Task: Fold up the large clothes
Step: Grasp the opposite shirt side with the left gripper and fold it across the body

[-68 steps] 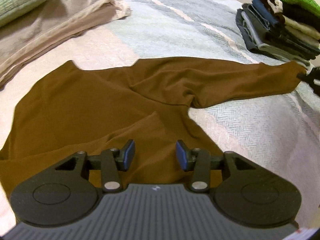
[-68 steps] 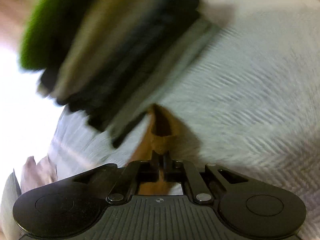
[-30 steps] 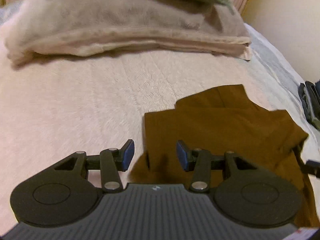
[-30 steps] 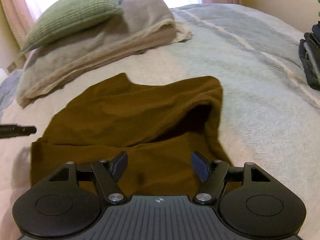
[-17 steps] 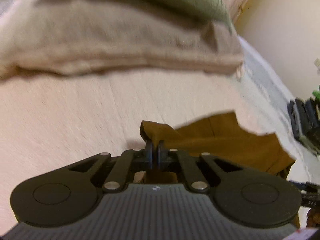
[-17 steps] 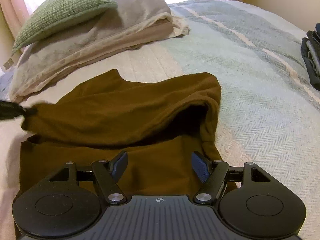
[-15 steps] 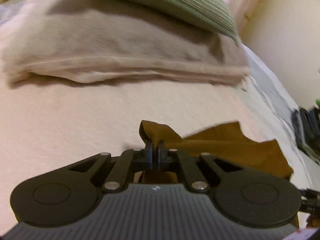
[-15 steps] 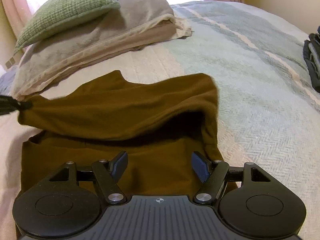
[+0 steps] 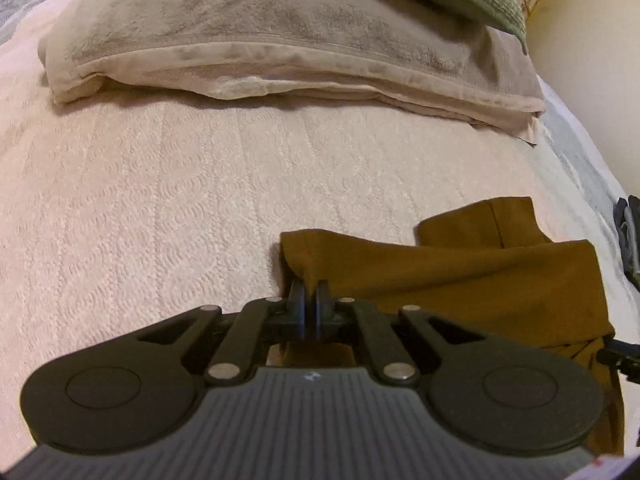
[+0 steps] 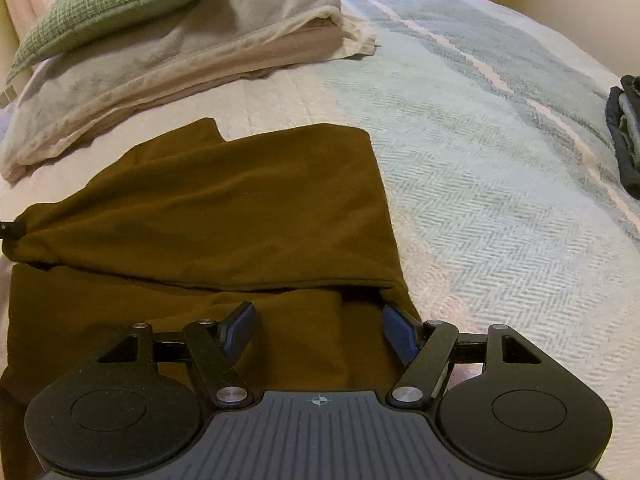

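A large brown garment [image 10: 224, 216] lies partly folded on the bed, its upper layer doubled over the lower one. In the left wrist view my left gripper [image 9: 309, 300] is shut on a corner of the brown garment [image 9: 460, 276], with the cloth pinched between the pads and lifted slightly. The left gripper's tip shows at the far left edge of the right wrist view [image 10: 12, 230], holding that corner. My right gripper [image 10: 318, 330] hangs open over the garment's near edge, blue pads wide apart, nothing between them.
A beige folded blanket [image 9: 260, 48] with a green cushion [image 10: 112, 4] on top lies at the bed's head. Dark folded clothes [image 10: 624, 140] are stacked at the right edge. The bedspread [image 10: 500, 184] is pale pink and grey-blue herringbone.
My left gripper went from open beside the garment's corner to shut on it and pulled the corner leftward. The top layer spread flatter. The right gripper stayed open.
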